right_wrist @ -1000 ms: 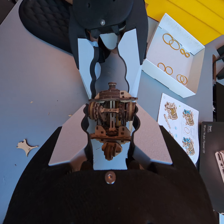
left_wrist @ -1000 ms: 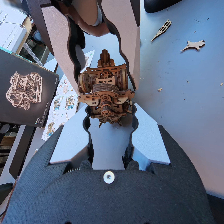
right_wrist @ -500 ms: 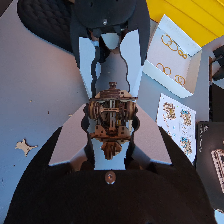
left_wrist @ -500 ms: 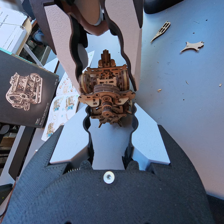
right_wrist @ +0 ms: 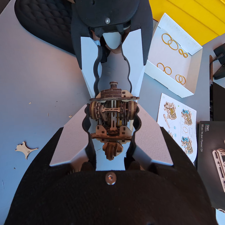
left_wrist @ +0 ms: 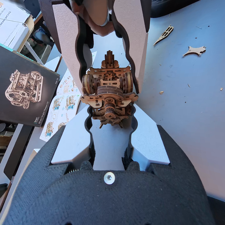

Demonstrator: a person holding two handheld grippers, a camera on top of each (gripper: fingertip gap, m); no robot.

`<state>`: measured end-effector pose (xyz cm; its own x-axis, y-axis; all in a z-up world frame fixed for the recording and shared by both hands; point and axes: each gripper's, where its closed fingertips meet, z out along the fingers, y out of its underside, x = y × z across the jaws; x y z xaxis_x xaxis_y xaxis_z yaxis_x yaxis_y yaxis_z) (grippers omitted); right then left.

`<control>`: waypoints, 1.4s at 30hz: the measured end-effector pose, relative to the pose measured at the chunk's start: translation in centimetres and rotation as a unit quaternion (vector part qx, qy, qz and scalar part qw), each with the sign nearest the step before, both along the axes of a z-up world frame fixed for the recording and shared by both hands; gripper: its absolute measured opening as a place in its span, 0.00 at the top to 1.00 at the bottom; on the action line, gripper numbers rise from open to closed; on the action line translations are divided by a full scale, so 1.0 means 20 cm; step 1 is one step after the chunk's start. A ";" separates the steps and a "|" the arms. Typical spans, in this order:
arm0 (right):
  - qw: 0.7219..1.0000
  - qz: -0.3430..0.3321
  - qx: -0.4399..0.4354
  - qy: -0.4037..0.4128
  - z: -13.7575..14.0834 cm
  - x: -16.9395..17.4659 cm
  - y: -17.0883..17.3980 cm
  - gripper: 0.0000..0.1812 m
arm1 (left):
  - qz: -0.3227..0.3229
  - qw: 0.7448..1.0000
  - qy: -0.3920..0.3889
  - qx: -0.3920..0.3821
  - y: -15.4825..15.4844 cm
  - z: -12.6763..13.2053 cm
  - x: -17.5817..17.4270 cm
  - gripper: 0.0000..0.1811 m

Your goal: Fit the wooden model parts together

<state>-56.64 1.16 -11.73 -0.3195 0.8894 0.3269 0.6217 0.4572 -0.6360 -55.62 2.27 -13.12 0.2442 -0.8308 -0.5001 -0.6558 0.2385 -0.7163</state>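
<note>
A small wooden mechanical model (left_wrist: 109,92) with gears and side wheels is held above the grey table (left_wrist: 182,121) between my two grippers. My left gripper (left_wrist: 111,107) is closed on the model's near, lower end with the hub. My right gripper (left_wrist: 109,93) comes in from the opposite side. In the right wrist view my right gripper (right_wrist: 112,108) is shut on the model (right_wrist: 113,121), with its pads pressing the two side wheels. My left gripper (right_wrist: 113,92) meets the model's far plate there.
A black box with a picture of the model (left_wrist: 24,85) and an instruction sheet (left_wrist: 63,103) lie to the left. A white open box (right_wrist: 168,84) holds several yellow rubber bands (right_wrist: 170,41). Wooden offcuts (left_wrist: 194,51) and chips lie on the table. A black quilted pad (right_wrist: 42,21) lies at the far side. The tips of both grippers are at nearly the same place.
Almost nothing. Both grippers keep their hold on the model, and the pair has shifted only very slightly.
</note>
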 end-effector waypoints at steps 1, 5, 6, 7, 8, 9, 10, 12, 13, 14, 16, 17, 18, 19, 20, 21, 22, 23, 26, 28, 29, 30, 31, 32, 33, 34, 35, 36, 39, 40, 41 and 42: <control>1.000 -0.001 0.000 0.001 0.00 0.00 0.00 0.61 | 0.001 1.000 0.000 0.000 0.00 0.00 0.00 0.66; 1.000 -0.007 -0.011 0.001 0.00 0.00 0.01 0.61 | 0.004 1.000 -0.002 0.002 0.01 0.00 -0.01 0.66; 0.999 -0.014 -0.032 0.003 0.00 -0.01 0.02 0.61 | 0.006 1.000 -0.002 -0.002 0.01 0.00 -0.01 0.66; 0.999 -0.013 -0.040 0.008 0.01 -0.01 0.02 0.61 | 0.010 1.000 -0.003 -0.012 0.01 0.01 -0.03 0.66; 0.999 -0.013 -0.045 0.010 0.01 -0.01 0.03 0.61 | 0.015 1.000 -0.005 -0.024 0.01 0.01 -0.04 0.68; 0.999 -0.013 -0.050 0.013 0.01 -0.01 0.03 0.61 | 0.015 0.999 -0.013 -0.033 0.00 0.03 -0.05 0.68; 0.998 -0.017 -0.056 0.016 0.01 -0.01 0.04 0.61 | 0.012 0.999 -0.028 -0.037 0.00 0.05 -0.05 0.67; 0.998 -0.014 -0.059 0.024 0.01 -0.02 0.04 0.61 | 0.008 0.997 -0.052 -0.048 -0.01 0.09 -0.04 0.61; 0.998 -0.009 -0.058 0.028 0.02 -0.02 0.04 0.61 | 0.015 0.997 -0.056 -0.048 0.00 0.10 -0.03 0.59; 0.998 -0.005 -0.059 0.032 0.02 -0.02 0.04 0.60 | 0.020 0.997 -0.055 -0.045 0.01 0.10 -0.03 0.56; 0.997 -0.004 -0.065 0.036 0.02 -0.02 0.05 0.61 | 0.022 0.998 -0.051 -0.035 0.01 0.11 -0.02 0.54; 0.997 -0.006 -0.069 0.037 0.02 -0.02 0.05 0.61 | 0.020 0.998 -0.053 -0.031 0.01 0.12 -0.01 0.54; 0.997 -0.005 -0.074 0.036 0.02 -0.01 0.05 0.61 | 0.016 0.998 -0.057 -0.031 0.01 0.13 0.00 0.55; 0.996 -0.004 -0.075 0.038 0.02 -0.01 0.06 0.61 | 0.014 0.997 -0.063 -0.032 0.01 0.15 0.01 0.55; 0.996 -0.003 -0.074 0.041 0.02 -0.01 0.06 0.61 | 0.013 0.997 -0.069 -0.032 0.01 0.17 0.01 0.55; 0.996 -0.003 -0.073 0.042 0.02 -0.01 0.07 0.61 | 0.012 0.997 -0.072 -0.030 0.01 0.19 0.02 0.56; 0.997 -0.004 -0.071 0.042 0.02 0.00 0.07 0.61 | 0.014 0.997 -0.069 -0.027 0.02 0.20 0.02 0.56; 0.997 -0.004 -0.068 0.042 0.01 0.00 0.08 0.61 | 0.017 0.998 -0.059 -0.021 0.03 0.20 0.02 0.55; 0.997 -0.007 -0.067 0.047 0.01 0.02 0.11 0.61 | 0.015 0.999 -0.036 -0.006 0.05 0.21 0.04 0.57; 0.996 -0.009 -0.071 0.048 0.02 0.03 0.12 0.60 | 0.017 1.000 -0.013 -0.010 0.07 0.19 0.06 0.56; 0.996 -0.008 -0.073 0.050 0.02 0.03 0.13 0.61 | 0.020 1.000 -0.001 -0.013 0.08 0.17 0.06 0.55; 0.996 -0.011 -0.071 0.049 0.02 0.04 0.14 0.61 | 0.021 1.000 0.006 -0.015 0.10 0.17 0.07 0.54; 0.996 -0.014 -0.069 0.048 0.02 0.04 0.15 0.60 | 0.019 1.000 0.008 -0.019 0.11 0.17 0.07 0.55; 0.996 -0.015 -0.068 0.048 0.02 0.05 0.16 0.61 | 0.018 0.999 0.008 -0.026 0.12 0.18 0.08 0.56; 0.996 -0.013 -0.070 0.049 0.02 0.05 0.16 0.62 | 0.016 0.999 0.007 -0.036 0.13 0.18 0.08 0.56; 0.996 -0.008 -0.072 0.050 0.02 0.06 0.15 0.62 | 0.014 0.999 0.006 -0.049 0.13 0.18 0.09 0.55; 0.996 -0.005 -0.068 0.051 0.02 0.06 0.15 0.62 | 0.013 0.998 0.006 -0.066 0.14 0.17 0.09 0.53; 0.997 -0.005 -0.062 0.051 0.02 0.06 0.15 0.62 | 0.009 0.997 0.007 -0.080 0.13 0.16 0.10 0.54; 0.998 -0.014 -0.037 0.052 0.03 0.06 0.17 0.62 | -0.004 0.998 0.014 -0.062 0.11 0.15 0.10 0.63; 0.998 -0.010 -0.023 0.058 0.03 0.06 0.17 0.62 | 0.000 0.999 0.020 -0.044 0.12 0.15 0.10 0.64; 0.998 -0.005 -0.007 0.060 0.04 0.07 0.16 0.62 | 0.002 0.999 0.025 -0.030 0.11 0.14 0.10 0.64; 0.998 -0.001 0.009 0.063 0.04 0.07 0.15 0.62 | 0.003 0.999 0.027 -0.020 0.10 0.14 0.10 0.64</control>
